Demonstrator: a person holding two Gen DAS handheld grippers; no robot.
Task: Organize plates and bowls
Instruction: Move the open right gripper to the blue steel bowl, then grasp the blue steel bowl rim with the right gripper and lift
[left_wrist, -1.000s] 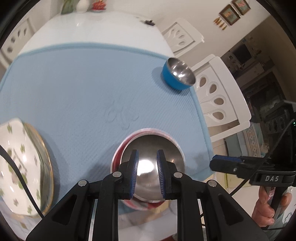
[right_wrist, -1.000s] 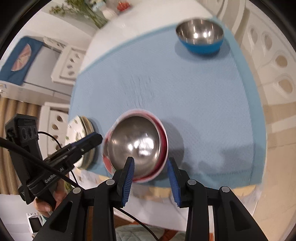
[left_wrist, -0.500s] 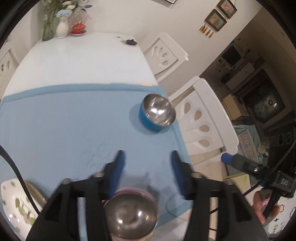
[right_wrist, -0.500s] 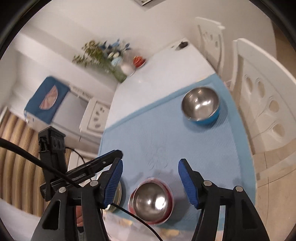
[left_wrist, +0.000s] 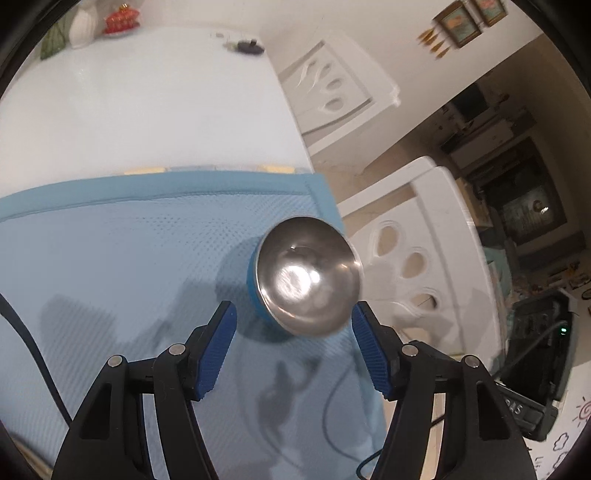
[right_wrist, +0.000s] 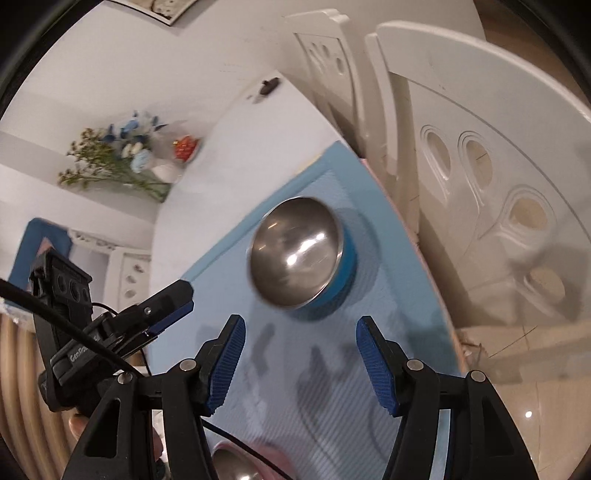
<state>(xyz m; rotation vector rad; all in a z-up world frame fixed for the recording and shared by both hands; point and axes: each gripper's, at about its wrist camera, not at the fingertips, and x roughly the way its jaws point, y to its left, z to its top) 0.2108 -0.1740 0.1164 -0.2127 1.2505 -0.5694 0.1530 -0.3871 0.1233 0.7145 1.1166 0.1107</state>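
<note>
Hovering wide apart, both tongs (left_wrist: 293, 360) (right_wrist: 300, 363) face the blue bowl (left_wrist: 306, 275).

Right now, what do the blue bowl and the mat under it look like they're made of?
Bowl: the inside looks like polished steel, mirror-bright with sharp light glints; the blue outer shell could be plastic or a coating, hard to tell. Mat: soft light-blue material with a fine dotted weave and a smooth border, probably fabric or foam mesh.

A white tabletop (left_wrist: 147, 110) carries a light blue mat (left_wrist: 110, 266). 2 white chairs (right_wrist: 480, 147) with oval cutouts stand along its side. At the far end sit a vase of flowers (right_wrist: 122, 162) and a small red dish (right_wrist: 184, 146). Framed pictures (left_wrist: 469, 18) hang on the pale wall, and glossy beige tile floor (right_wrist: 535, 387) shows beyond the chairs.
</note>
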